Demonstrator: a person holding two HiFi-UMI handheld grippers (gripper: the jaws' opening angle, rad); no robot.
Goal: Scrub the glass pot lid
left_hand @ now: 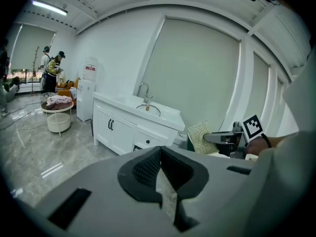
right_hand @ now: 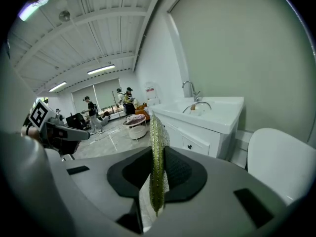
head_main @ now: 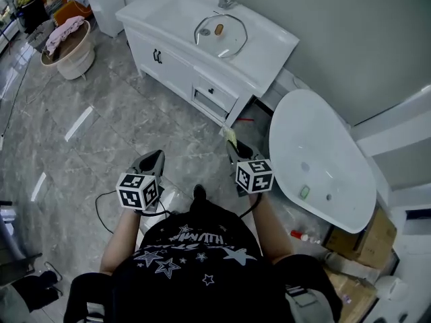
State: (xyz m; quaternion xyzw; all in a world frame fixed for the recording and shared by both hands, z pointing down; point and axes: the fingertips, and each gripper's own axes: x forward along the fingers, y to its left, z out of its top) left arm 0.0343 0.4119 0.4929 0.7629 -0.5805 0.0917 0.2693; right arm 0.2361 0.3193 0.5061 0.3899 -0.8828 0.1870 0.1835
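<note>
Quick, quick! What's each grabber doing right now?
Left gripper: closed, with nothing in it.
Right gripper: closed on a thin green scrub pad.

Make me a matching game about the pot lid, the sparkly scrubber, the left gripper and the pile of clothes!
Things:
1. glass pot lid
2. scouring pad
3. left gripper
4. pink clothes

Places or states:
A. on the round table
B. shut, with nothing in it
C. in the white sink
D. held by the right gripper

Pairs: 1-C, 2-D, 3-B, 4-A
</note>
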